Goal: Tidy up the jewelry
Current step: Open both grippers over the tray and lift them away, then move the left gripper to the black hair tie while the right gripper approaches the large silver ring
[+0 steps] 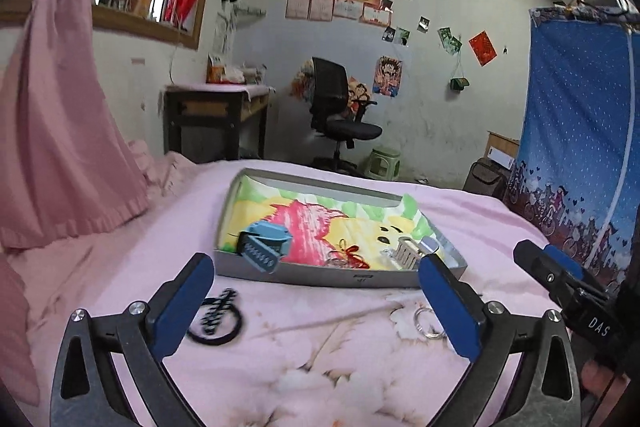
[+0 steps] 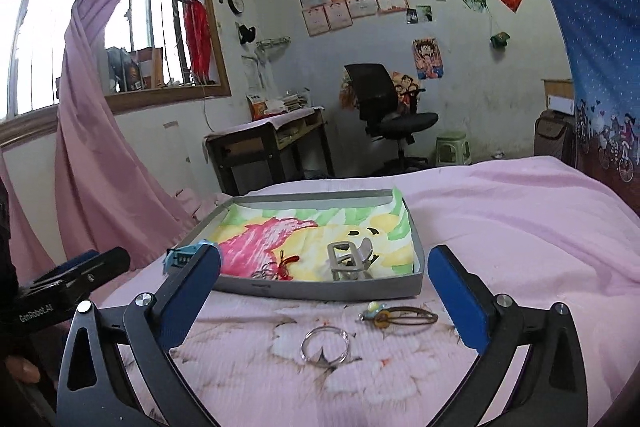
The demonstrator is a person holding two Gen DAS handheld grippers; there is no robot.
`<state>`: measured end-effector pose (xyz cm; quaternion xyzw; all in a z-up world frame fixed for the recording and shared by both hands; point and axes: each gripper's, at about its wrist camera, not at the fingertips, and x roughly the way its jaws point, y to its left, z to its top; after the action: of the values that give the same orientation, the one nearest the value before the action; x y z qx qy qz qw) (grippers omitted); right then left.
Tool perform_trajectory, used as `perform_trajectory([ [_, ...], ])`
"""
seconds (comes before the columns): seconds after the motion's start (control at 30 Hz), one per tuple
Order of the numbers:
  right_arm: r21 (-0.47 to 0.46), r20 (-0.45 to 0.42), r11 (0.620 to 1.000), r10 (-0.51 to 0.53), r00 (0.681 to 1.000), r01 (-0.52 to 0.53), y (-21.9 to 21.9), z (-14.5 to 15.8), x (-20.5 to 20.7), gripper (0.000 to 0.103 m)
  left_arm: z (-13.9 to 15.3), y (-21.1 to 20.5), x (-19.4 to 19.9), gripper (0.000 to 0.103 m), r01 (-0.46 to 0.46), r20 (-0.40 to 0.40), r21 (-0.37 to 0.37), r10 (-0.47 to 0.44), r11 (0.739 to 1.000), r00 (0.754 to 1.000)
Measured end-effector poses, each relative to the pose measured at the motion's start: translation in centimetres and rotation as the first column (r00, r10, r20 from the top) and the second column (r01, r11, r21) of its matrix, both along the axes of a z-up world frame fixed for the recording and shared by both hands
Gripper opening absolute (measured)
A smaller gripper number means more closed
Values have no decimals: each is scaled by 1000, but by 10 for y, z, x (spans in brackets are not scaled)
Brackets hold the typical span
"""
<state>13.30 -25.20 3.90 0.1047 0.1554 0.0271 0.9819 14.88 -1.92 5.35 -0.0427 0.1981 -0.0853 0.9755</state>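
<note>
Bedroom setting: pink bedspread (image 2: pixel 520 227) serves as the work surface, with a desk, office chair and papered wall beyond.

Tray (image 2: pixel 320 289), grey-walled and lined with a coloured drawing, sits at 12 o'clock from both grippers. Inside it: a blue claw clip (image 1: pixel 264 245) at the tray's 8 o'clock corner, a silver clip (image 2: pixel 350 261) near the front wall at 5 o'clock, and a ring with red cord (image 2: pixel 276 269) between them.

Outstanding items lie on the bedspread in front of the tray. Ring (image 2: pixel 325 345), silver, rests at 6 o'clock from the tray, between the right gripper's fingers but untouched. Hairpin (image 2: pixel 400 317), brown with a pale bead, lies just beside the tray's front wall, at 2 o'clock from the ring. Black hair tie (image 1: pixel 218 319) lies at 7 o'clock from the tray, just beside the left gripper's left finger.

Left gripper (image 1: pixel 320 303): released, jaws spread wide, nothing held. Right gripper (image 2: pixel 324 301): likewise released and empty.

Assessment: sorting is partly done, with three pieces in the tray and three outside. Both grippers appear to be between picks. Next move calls for lowering one gripper over a loose piece, the ring being best placed for the right and the hair tie for the left. Both lie flat on soft fabric, so the pinch must go low without snagging the cloth.
</note>
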Motion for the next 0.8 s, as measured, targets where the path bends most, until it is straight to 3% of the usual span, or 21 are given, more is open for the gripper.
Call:
perform_trajectory([
  [0.47, -44, -18, 999, 19, 1000, -20, 33, -16, -39, 102, -14, 36, -39, 103, -41, 30, 73, 39, 997, 999],
  [0.8, -80, -87, 995, 56, 995, -63, 50, -26, -31, 102, -33, 64, -27, 103, -67, -59, 48, 70, 997, 996],
])
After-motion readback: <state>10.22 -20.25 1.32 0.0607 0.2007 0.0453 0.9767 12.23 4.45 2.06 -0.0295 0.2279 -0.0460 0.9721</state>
